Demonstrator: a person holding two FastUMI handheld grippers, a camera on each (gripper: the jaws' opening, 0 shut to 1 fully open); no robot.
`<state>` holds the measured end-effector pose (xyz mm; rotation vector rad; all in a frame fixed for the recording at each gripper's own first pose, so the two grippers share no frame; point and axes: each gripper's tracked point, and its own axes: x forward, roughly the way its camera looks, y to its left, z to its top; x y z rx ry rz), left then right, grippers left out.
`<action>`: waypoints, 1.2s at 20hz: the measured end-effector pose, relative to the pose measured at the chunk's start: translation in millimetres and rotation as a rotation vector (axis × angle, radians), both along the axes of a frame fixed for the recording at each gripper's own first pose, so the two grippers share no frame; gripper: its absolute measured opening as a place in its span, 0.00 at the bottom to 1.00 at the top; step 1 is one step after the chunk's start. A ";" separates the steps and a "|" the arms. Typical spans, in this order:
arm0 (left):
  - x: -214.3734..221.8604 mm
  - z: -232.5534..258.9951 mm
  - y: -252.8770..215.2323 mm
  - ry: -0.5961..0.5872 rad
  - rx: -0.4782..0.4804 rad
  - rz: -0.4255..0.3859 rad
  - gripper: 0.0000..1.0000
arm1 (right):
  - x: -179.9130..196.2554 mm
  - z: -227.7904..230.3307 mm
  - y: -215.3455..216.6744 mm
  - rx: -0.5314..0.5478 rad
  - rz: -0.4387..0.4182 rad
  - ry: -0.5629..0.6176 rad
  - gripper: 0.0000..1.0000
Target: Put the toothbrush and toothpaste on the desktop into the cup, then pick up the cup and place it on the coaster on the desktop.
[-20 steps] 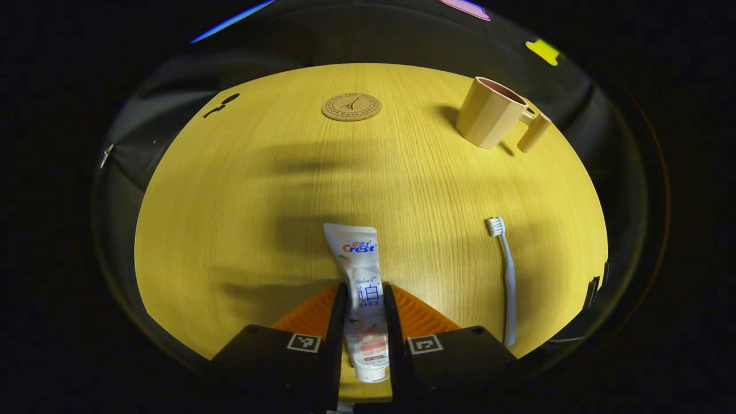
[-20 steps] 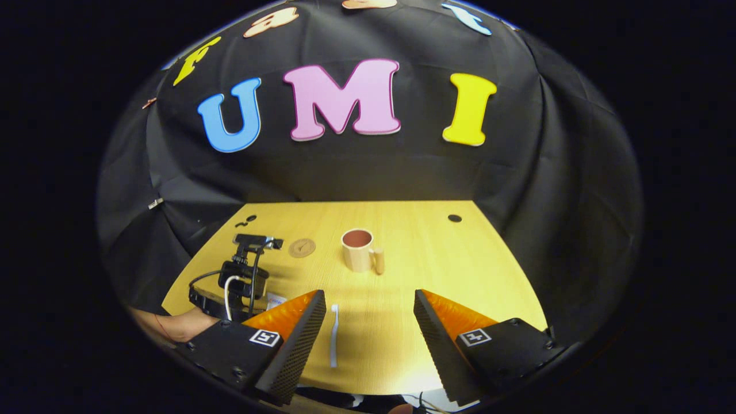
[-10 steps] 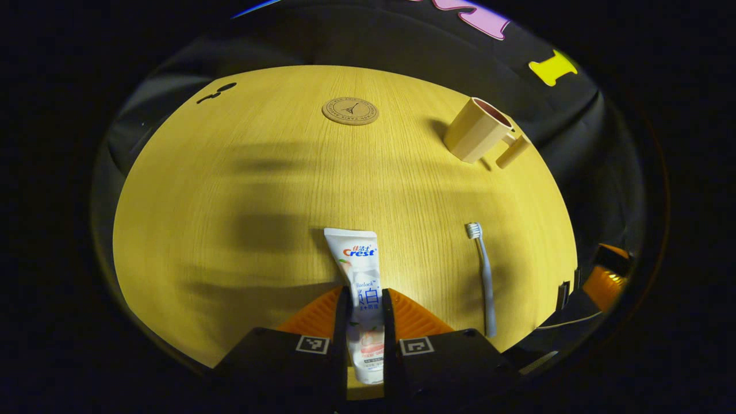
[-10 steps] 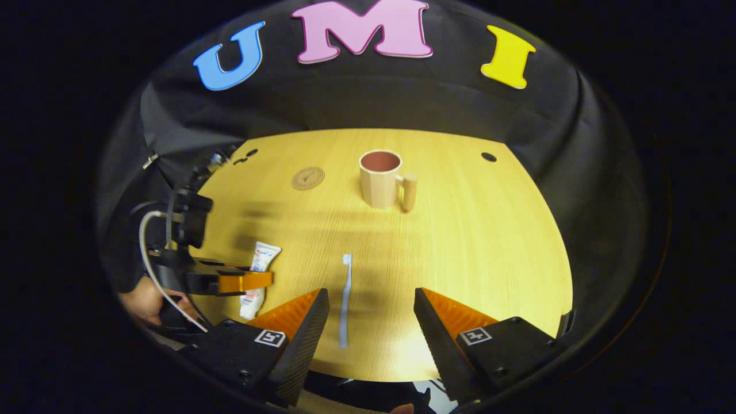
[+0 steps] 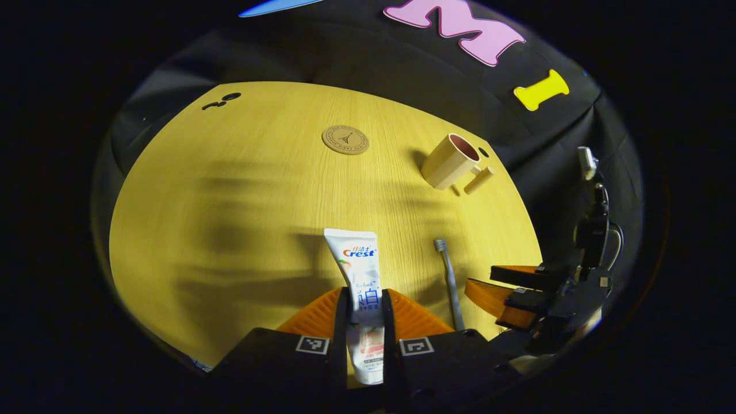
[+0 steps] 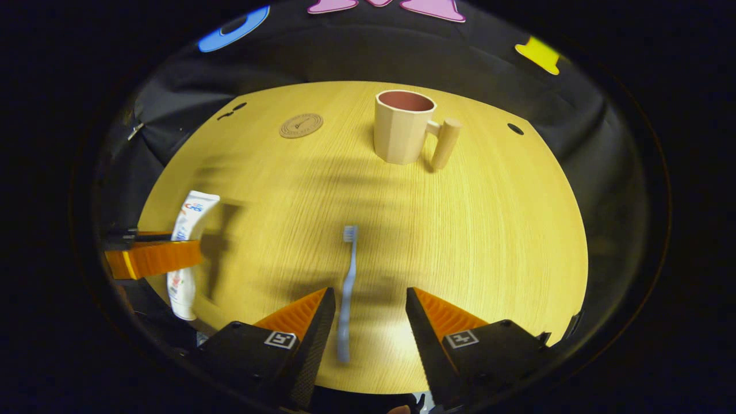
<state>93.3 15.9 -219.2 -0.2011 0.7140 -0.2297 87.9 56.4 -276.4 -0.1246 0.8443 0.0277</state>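
Left gripper view, from left to right: the tabletop (image 5: 230, 190) runs wide and bare on the left, with the round coaster (image 5: 345, 140) lying flat toward the far edge. At the near middle the left claw (image 5: 364, 322) is closed on the toothpaste (image 5: 359, 270), both fingers pressing the lower part of the tube while its flat end points away toward the far side. Just right of the tube lies the toothbrush (image 5: 448, 276), flat on the tabletop, bristle head at its far end. Farther back and to the right stands the cup (image 5: 448, 162), with its handle on the right. At the right edge the right claw (image 5: 489, 284) reaches in, fingers spread, near the brush's handle.

Right gripper view, from left to right: the left claw (image 6: 152, 257) grips the toothpaste (image 6: 192, 215) at the left edge of the tabletop (image 6: 489, 230). The coaster (image 6: 301, 125) sits far left of the cup (image 6: 402, 129), well apart from it. At the near middle the right claw (image 6: 365, 316) is open, its fingers on either side of the toothbrush (image 6: 347, 276) handle without touching it.
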 end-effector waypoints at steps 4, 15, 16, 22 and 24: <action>-4.7 -0.1 8.7 -0.001 -0.011 0.008 0.30 | 5.6 -26.0 10.8 -0.014 0.001 0.078 0.74; -11.1 -5.8 18.0 0.002 -0.028 0.022 0.30 | 14.1 -36.3 15.1 0.043 -0.066 0.151 0.31; -12.3 -5.3 18.4 0.002 -0.031 0.023 0.30 | 14.6 -36.8 14.2 0.039 -0.063 0.159 0.26; -12.0 -3.3 18.1 -0.007 -0.038 0.039 0.35 | 12.5 -38.8 13.1 0.032 -0.057 0.165 0.10; -12.1 -0.8 17.6 -0.013 -0.037 0.048 0.30 | 11.7 -37.7 10.1 0.019 -0.057 0.136 0.10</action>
